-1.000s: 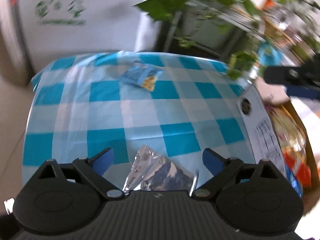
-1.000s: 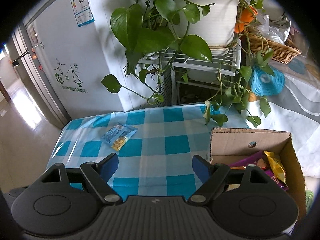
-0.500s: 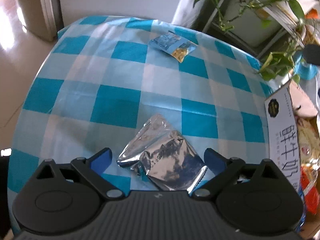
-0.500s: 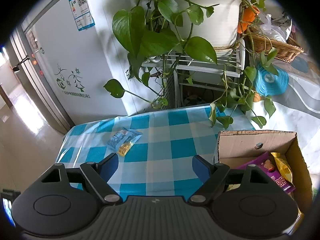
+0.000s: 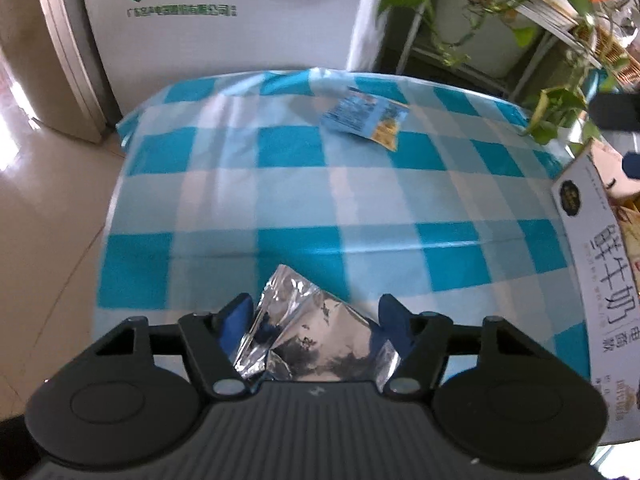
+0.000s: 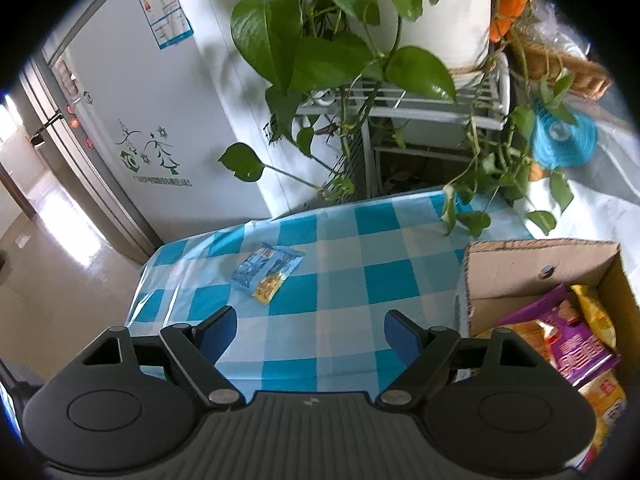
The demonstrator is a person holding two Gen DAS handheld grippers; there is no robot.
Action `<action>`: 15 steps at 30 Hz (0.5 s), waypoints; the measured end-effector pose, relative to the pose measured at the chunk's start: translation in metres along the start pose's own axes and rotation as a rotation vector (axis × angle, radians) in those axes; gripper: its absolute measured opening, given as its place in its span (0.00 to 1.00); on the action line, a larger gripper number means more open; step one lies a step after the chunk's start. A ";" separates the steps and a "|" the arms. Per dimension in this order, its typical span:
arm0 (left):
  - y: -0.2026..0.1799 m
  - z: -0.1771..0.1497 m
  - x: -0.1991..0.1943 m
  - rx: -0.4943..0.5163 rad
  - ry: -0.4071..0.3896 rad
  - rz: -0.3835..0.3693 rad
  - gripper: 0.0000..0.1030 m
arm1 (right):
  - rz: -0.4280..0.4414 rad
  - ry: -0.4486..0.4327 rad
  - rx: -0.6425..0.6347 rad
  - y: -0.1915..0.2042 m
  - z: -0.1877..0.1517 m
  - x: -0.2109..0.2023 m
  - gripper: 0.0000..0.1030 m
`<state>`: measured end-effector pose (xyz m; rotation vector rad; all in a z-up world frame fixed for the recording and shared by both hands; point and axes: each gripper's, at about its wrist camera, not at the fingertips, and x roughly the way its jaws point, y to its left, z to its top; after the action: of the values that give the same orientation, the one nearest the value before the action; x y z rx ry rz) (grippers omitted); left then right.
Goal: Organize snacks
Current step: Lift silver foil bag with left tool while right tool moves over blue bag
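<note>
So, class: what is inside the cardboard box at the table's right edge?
The cardboard box holds snack packets: a purple packet, a yellow packet and an orange packet. Anything under them is covered, and the right gripper hides the box's near corner.

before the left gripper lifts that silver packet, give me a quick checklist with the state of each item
1. Silver foil packet sits between the left gripper fingers, whose jaws have just been closing: ok.
2. Fingers firmly pressing the packet on both sides: cannot tell; foil partly hides the contact.
3. Cardboard box open on top, with snacks already inside: ok.
4. Right gripper open and empty, away from the packet: ok.
5. Blue snack packet lies apart near the far edge of the checked tablecloth, clear of the lift: ok.
</note>
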<state>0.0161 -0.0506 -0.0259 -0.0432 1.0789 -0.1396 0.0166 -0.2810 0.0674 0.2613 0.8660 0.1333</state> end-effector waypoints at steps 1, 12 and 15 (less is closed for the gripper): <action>0.006 0.003 -0.001 -0.012 -0.006 0.002 0.62 | 0.000 0.005 0.003 0.001 0.000 0.003 0.83; 0.031 0.009 -0.004 -0.013 -0.050 -0.102 0.74 | 0.030 0.072 0.032 0.020 -0.001 0.039 0.83; 0.017 0.002 -0.007 0.111 -0.045 -0.138 0.82 | 0.034 0.096 0.038 0.025 -0.002 0.053 0.83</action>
<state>0.0162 -0.0330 -0.0206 -0.0203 1.0214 -0.3213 0.0487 -0.2446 0.0346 0.3074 0.9599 0.1623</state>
